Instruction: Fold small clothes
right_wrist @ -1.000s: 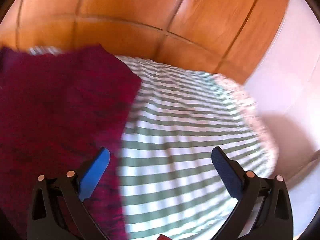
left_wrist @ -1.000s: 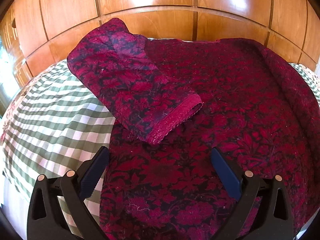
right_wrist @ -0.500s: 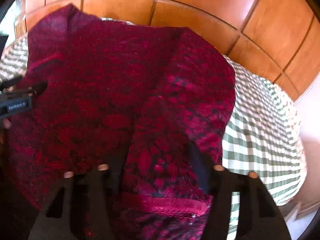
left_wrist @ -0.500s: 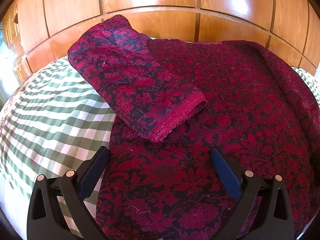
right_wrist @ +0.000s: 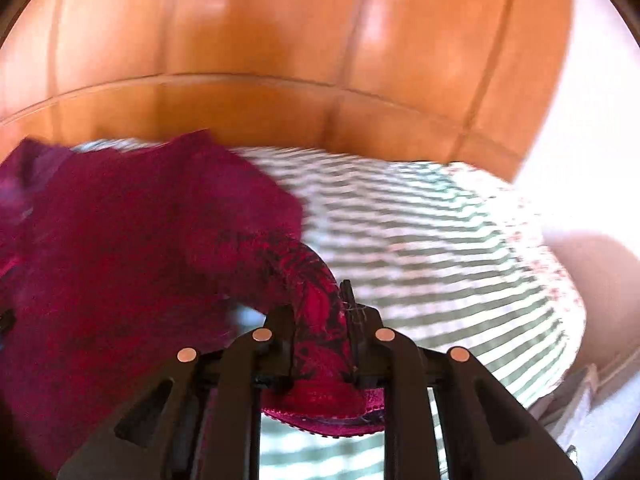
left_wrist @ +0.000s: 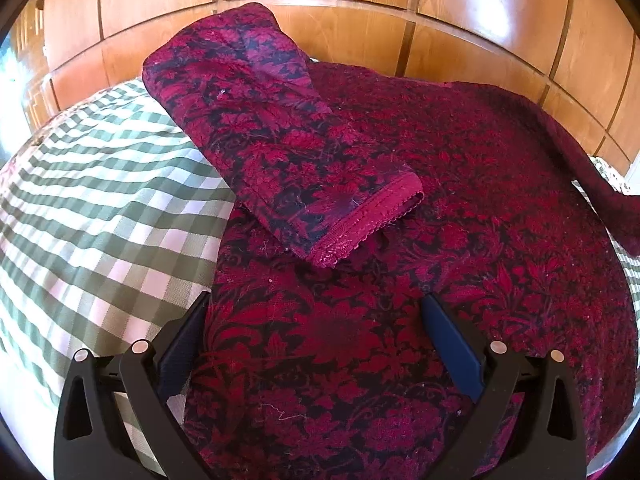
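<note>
A dark red floral garment (left_wrist: 460, 220) lies spread on a green-and-white checked cloth (left_wrist: 100, 200). Its left sleeve (left_wrist: 288, 148) is folded in over the body, cuff toward me. My left gripper (left_wrist: 316, 320) is open and empty, hovering over the garment's lower left part. In the right wrist view my right gripper (right_wrist: 320, 316) is shut on the right sleeve (right_wrist: 316, 320) near its trimmed cuff and holds it lifted off the cloth; the view is blurred. The rest of the garment (right_wrist: 120, 248) lies to its left.
A wooden panelled wall (left_wrist: 360, 20) rises right behind the checked surface and shows in the right wrist view too (right_wrist: 280, 60). The checked cloth (right_wrist: 440, 248) extends to the right of the garment. A pale wall (right_wrist: 600, 160) stands at far right.
My right gripper has closed on the right sleeve and lifted it, swinging back to the right. My left gripper has stayed open and shifted slightly left over the garment.
</note>
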`<state>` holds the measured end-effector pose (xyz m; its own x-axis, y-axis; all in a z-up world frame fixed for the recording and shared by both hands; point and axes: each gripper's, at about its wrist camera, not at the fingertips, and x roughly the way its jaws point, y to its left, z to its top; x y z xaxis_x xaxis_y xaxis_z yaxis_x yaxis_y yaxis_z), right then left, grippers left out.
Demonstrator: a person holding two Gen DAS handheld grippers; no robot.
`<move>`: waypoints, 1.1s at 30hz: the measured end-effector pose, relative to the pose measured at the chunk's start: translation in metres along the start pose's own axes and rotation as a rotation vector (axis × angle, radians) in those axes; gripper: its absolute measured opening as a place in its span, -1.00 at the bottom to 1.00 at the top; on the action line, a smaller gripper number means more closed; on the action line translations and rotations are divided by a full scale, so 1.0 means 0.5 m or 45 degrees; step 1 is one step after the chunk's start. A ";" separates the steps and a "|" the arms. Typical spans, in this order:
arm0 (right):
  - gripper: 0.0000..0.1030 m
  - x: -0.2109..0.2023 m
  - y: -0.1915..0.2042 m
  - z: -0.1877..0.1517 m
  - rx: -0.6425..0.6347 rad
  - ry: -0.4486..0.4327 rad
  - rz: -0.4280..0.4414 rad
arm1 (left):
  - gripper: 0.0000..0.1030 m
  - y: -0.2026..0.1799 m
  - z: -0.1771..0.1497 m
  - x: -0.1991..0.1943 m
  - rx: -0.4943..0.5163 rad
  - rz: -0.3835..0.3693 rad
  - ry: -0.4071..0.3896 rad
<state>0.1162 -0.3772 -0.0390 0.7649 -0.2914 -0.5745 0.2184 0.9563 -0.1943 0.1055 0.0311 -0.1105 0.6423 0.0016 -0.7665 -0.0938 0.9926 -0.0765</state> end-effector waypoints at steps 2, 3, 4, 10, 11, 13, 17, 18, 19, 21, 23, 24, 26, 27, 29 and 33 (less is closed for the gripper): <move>-0.69 0.029 -0.034 0.014 0.049 -0.007 -0.056 | 0.94 0.001 -0.002 -0.002 0.000 0.002 -0.005; -0.69 0.044 -0.050 0.023 0.075 -0.012 -0.089 | 0.94 0.002 -0.004 -0.003 0.000 0.001 -0.006; -0.69 0.062 -0.076 0.035 0.110 -0.025 -0.135 | 0.94 0.003 -0.003 -0.003 0.000 0.001 -0.006; -0.26 0.135 -0.172 0.078 0.289 -0.077 -0.309 | 0.94 -0.003 -0.005 -0.001 0.004 0.014 -0.025; -0.12 0.148 -0.178 0.086 0.290 -0.084 -0.323 | 0.94 -0.005 -0.005 -0.002 0.004 0.015 -0.028; 0.09 0.179 -0.175 0.107 0.276 -0.093 -0.354 | 0.94 -0.005 -0.005 -0.002 0.004 0.014 -0.031; 0.72 0.173 -0.149 0.123 0.297 -0.187 -0.405 | 0.94 -0.004 -0.007 -0.003 0.004 0.011 -0.045; 0.76 0.171 -0.139 0.130 0.291 -0.210 -0.420 | 0.94 -0.004 -0.008 -0.003 0.004 0.013 -0.048; 0.76 0.176 -0.137 0.141 0.272 -0.221 -0.429 | 0.94 -0.005 -0.008 -0.002 0.005 0.016 -0.052; 0.77 0.191 -0.136 0.173 0.224 -0.209 -0.448 | 0.94 -0.006 -0.009 -0.001 0.007 0.019 -0.058; 0.76 0.208 -0.152 0.197 0.221 -0.199 -0.485 | 0.94 -0.006 -0.009 -0.001 0.008 0.020 -0.061; 0.76 0.213 -0.165 0.205 0.241 -0.193 -0.486 | 0.94 -0.006 -0.009 -0.001 0.005 0.018 -0.062; 0.74 0.178 -0.176 0.213 0.334 -0.213 -0.359 | 0.94 -0.005 -0.009 -0.001 0.003 0.015 -0.065; 0.75 0.166 -0.170 0.209 0.361 -0.226 -0.269 | 0.94 -0.005 -0.009 -0.001 0.004 0.016 -0.066; 0.76 0.133 -0.124 0.193 0.319 -0.221 -0.051 | 0.94 -0.005 -0.011 -0.001 0.004 0.024 -0.078; 0.76 0.079 0.022 0.111 0.119 -0.182 0.233 | 0.94 -0.007 -0.008 -0.005 0.010 0.030 -0.087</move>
<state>0.1824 -0.3767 -0.0195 0.8735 -0.1132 -0.4735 0.1184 0.9928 -0.0190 0.1014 0.0270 -0.1110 0.6905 0.0327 -0.7226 -0.1035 0.9932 -0.0539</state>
